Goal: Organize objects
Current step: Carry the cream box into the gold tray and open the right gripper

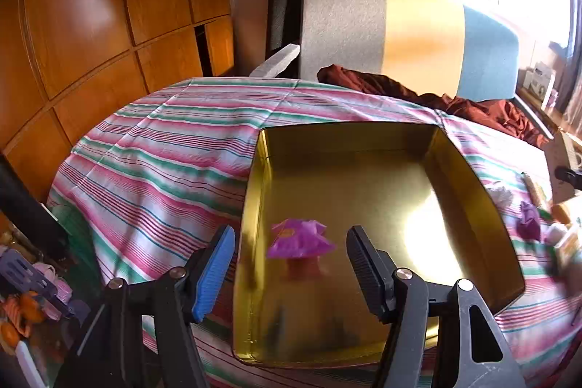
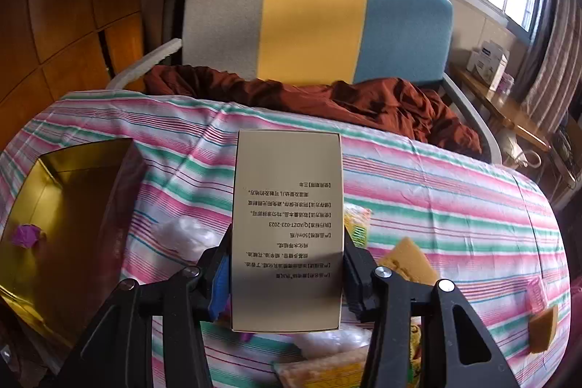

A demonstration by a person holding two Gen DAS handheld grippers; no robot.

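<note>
The left gripper (image 1: 291, 264) is being held above a shallow rectangular gold metal tin (image 1: 473, 184), its jaws spread with nothing between them. A crumpled purple plastic packet (image 1: 300, 239) is lying on the tin's floor near the left wall, blurred. The tin is resting on a pink, green and white striped cloth (image 1: 152, 162). A tall beige cardboard box printed with black text (image 2: 287, 228) is being pinched by the right gripper (image 2: 287, 275) at its lower sides and held clear of the cloth. Yellow sponge pieces (image 2: 407, 260) and small wrapped packets (image 2: 358, 224) are lying scattered below and beside it.
</note>
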